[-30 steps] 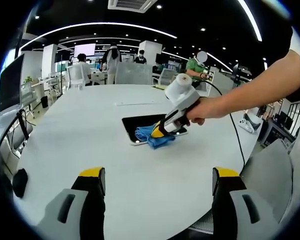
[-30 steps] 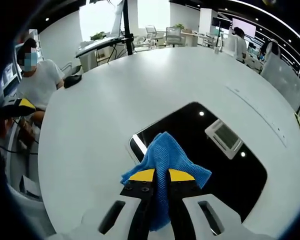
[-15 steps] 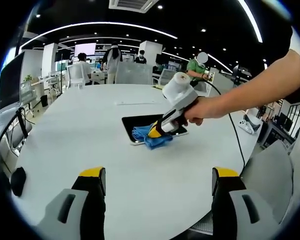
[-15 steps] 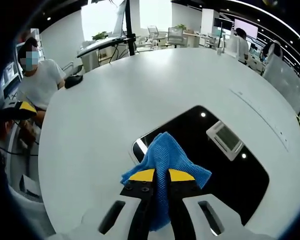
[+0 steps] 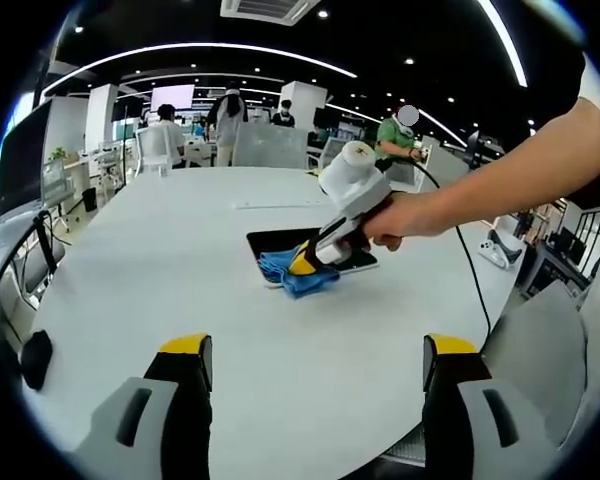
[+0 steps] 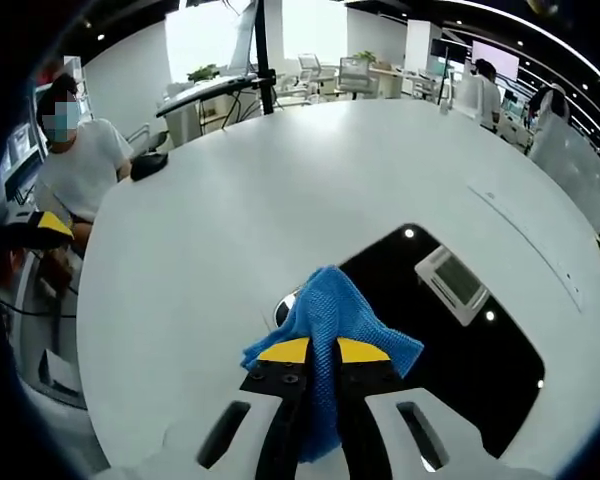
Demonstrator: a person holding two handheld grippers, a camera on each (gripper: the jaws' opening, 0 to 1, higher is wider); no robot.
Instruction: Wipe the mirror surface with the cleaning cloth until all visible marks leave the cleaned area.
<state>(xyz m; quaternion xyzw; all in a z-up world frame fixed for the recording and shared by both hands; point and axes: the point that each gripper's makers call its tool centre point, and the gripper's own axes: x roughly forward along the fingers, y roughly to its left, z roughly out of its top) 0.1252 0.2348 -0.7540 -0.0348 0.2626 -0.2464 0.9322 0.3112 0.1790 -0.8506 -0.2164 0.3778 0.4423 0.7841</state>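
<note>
A dark rectangular mirror (image 5: 285, 240) (image 6: 450, 340) lies flat on the white round table (image 5: 180, 300) (image 6: 210, 230). My right gripper (image 6: 322, 352) (image 5: 302, 264) is shut on a blue cleaning cloth (image 6: 328, 320) (image 5: 292, 274), which it presses on the mirror's near left corner. In the left gripper view a hand holds that gripper from the right. My left gripper (image 5: 310, 362) hangs open above the table's near edge, well short of the mirror, with nothing between its jaws.
Ceiling lights and a vent reflect in the mirror. A black object (image 5: 36, 358) lies at the table's left edge. A cable (image 5: 470, 270) trails from the right gripper. A seated person (image 6: 75, 160) is at the table's far side, with chairs and desks beyond.
My right gripper has slid the cloth toward the mirror's left corner, so more white table and less mirror lies ahead of it. The left gripper has stayed put.
</note>
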